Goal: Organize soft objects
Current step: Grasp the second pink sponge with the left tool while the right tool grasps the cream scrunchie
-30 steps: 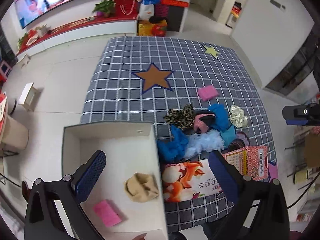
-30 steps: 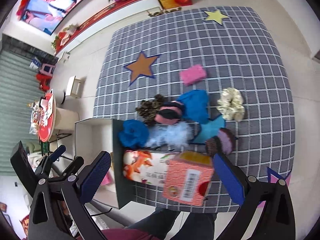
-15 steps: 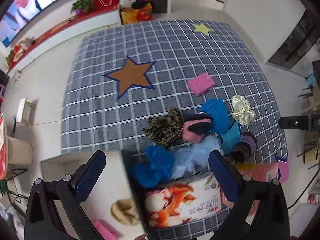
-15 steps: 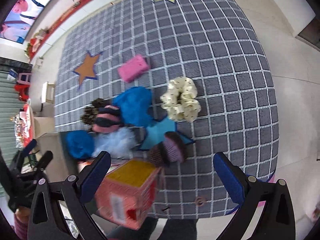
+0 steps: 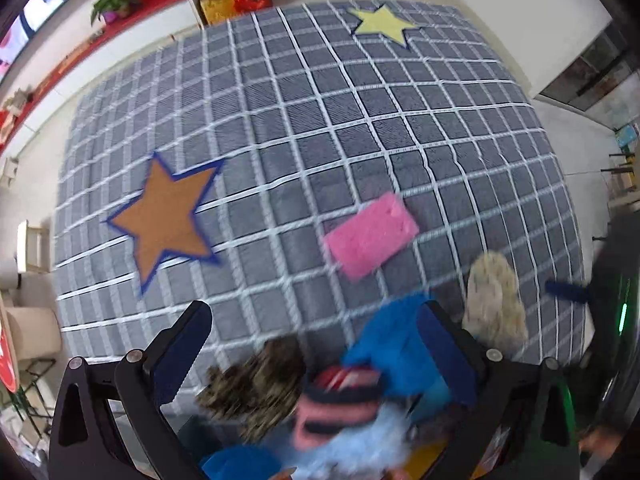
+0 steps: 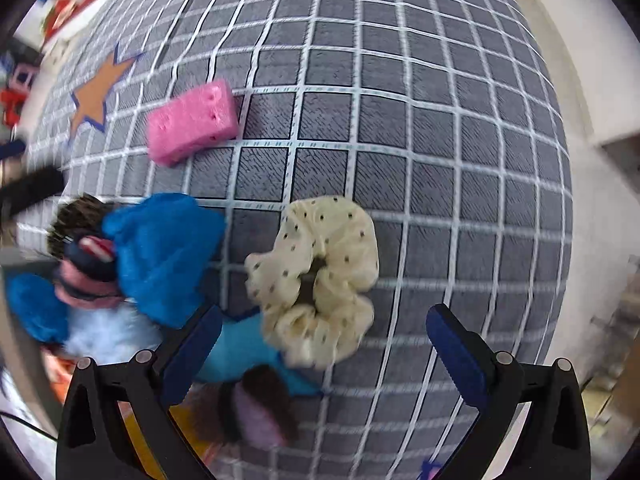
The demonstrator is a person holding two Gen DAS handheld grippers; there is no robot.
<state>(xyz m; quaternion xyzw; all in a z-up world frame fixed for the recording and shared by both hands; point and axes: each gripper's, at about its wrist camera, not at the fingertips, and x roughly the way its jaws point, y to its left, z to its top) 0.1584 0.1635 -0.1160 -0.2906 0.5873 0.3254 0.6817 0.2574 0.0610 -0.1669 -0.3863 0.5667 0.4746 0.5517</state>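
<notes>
Bright, even daylight is seen in both fisheye views; edges are bent and darkened, and the soft pile point(image 5: 320, 404) is smeared by motion blur.

Both the left tool point(image 5: 314, 332) and the right tool point(image 6: 324, 332) hang wide open, gripping nothing.

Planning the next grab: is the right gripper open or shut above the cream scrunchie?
Open. The right gripper has its blue pads spread wide with nothing between them; the cream scrunchie lies loose on the rug.
</notes>
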